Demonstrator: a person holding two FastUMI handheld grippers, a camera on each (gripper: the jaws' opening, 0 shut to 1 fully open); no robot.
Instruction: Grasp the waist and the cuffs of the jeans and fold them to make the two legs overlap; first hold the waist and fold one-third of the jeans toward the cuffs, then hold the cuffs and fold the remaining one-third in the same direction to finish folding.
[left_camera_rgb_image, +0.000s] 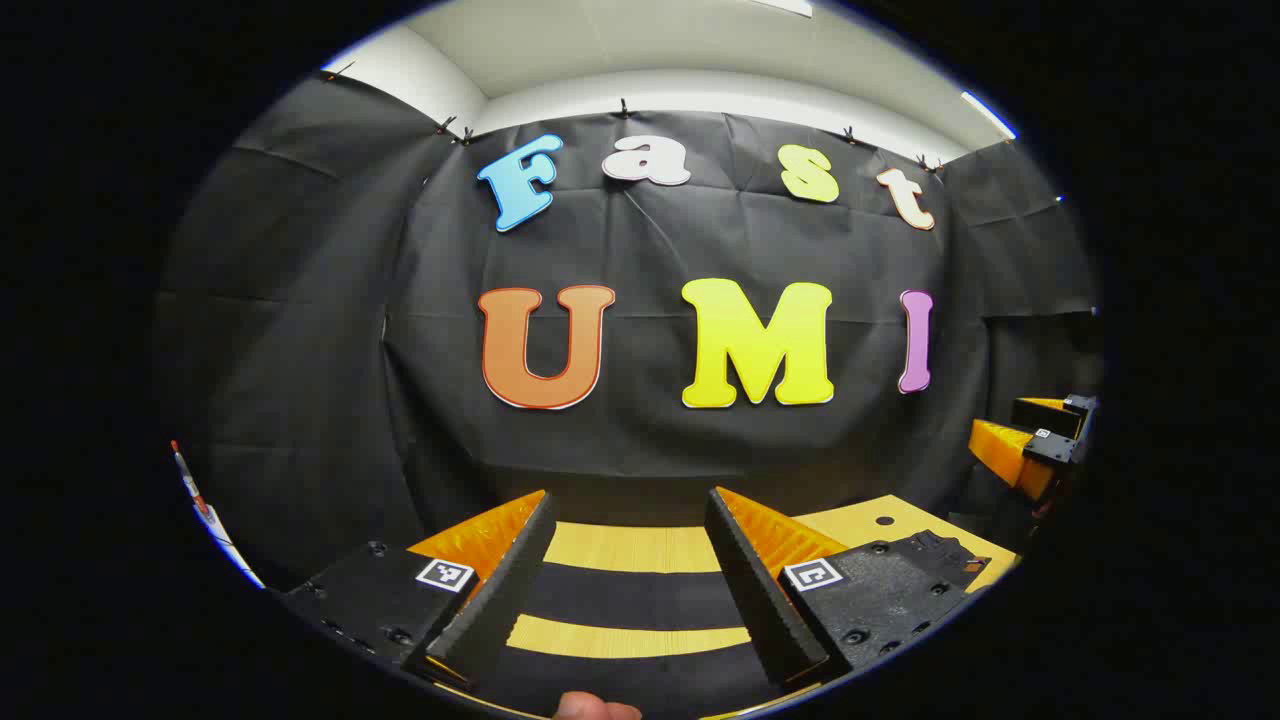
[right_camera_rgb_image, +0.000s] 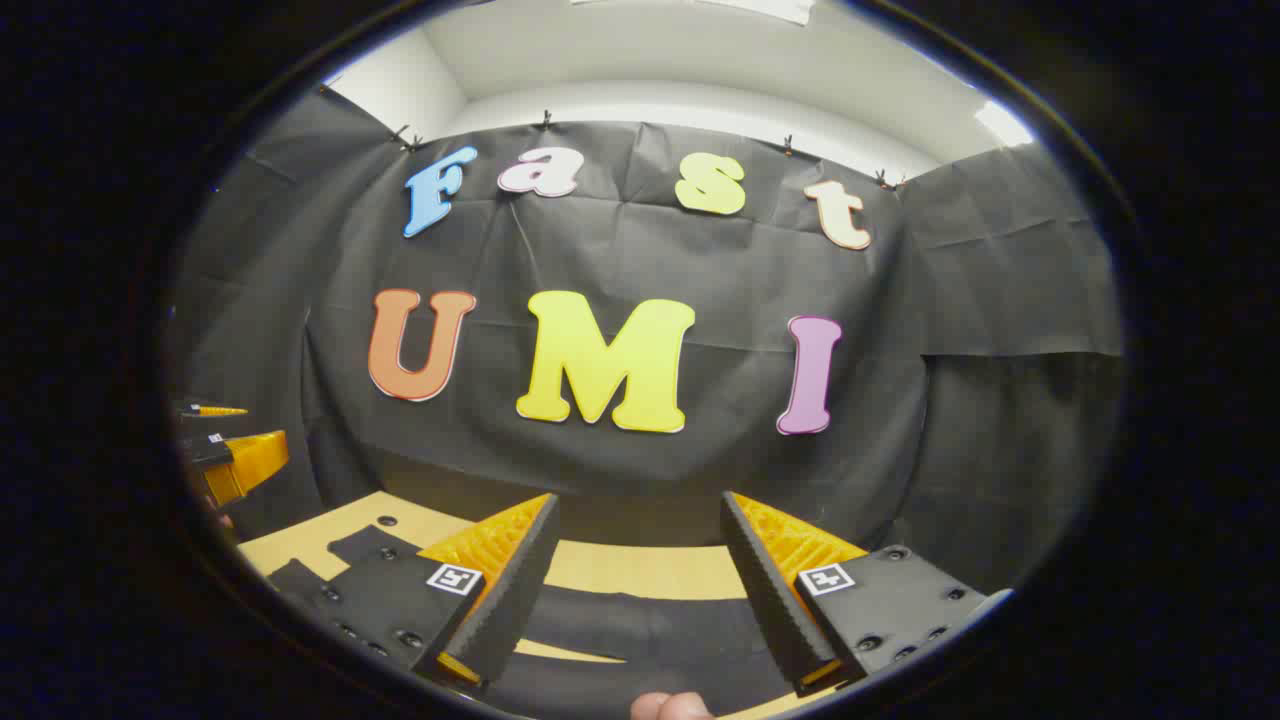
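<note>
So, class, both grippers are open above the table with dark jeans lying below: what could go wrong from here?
1. Both grippers, left and right, point at the wall, not down at the jeans, so a grasp may miss.
2. Waist and cuffs are hard to tell apart, so a wrong edge may get grabbed.

Both gripper views low over table (left_camera_rgb_image: 630, 545), level, facing shared booth wall (right_camera_rgb_image: 640, 260)

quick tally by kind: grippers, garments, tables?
Grippers: 2, left gripper and right gripper, both open, nothing between the fingers
Garments: 1, dark jeans
Tables: 1, wooden table
Total: 4
</note>
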